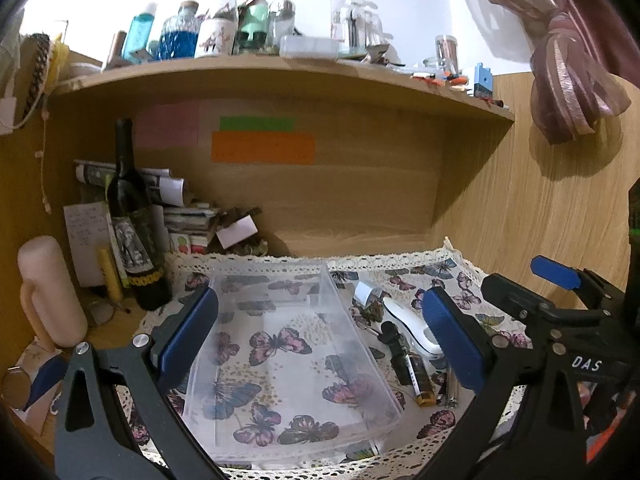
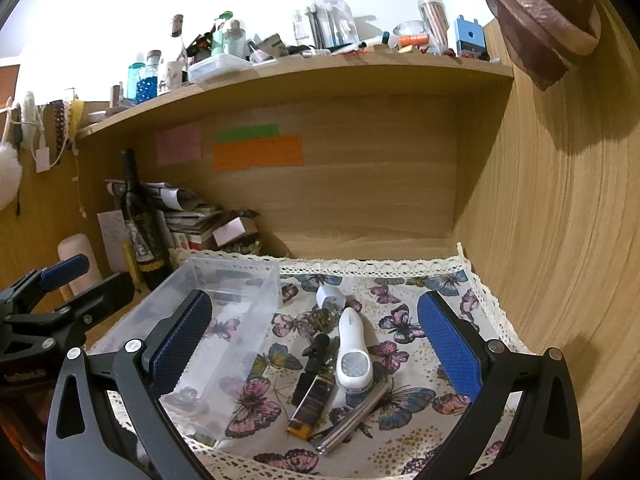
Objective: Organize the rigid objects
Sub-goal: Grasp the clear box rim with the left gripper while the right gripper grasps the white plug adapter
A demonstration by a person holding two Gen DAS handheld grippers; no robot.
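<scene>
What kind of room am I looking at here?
Probably a bedroom or dorm desk nook: a wooden shelf crowded with toiletry bottles, sticky notes on the back panel, and a butterfly-print cloth spread over the desktop.

Dark wine bottle (image 1: 134,216), cluttered shelf (image 1: 280,70)

Bare cloth (image 2: 404,280) at centre right of the right view leaves open passage; the clear box (image 2: 224,320) at left and, seemingly touching, the heaped gadgets (image 2: 352,360) at lower centre block it.
</scene>
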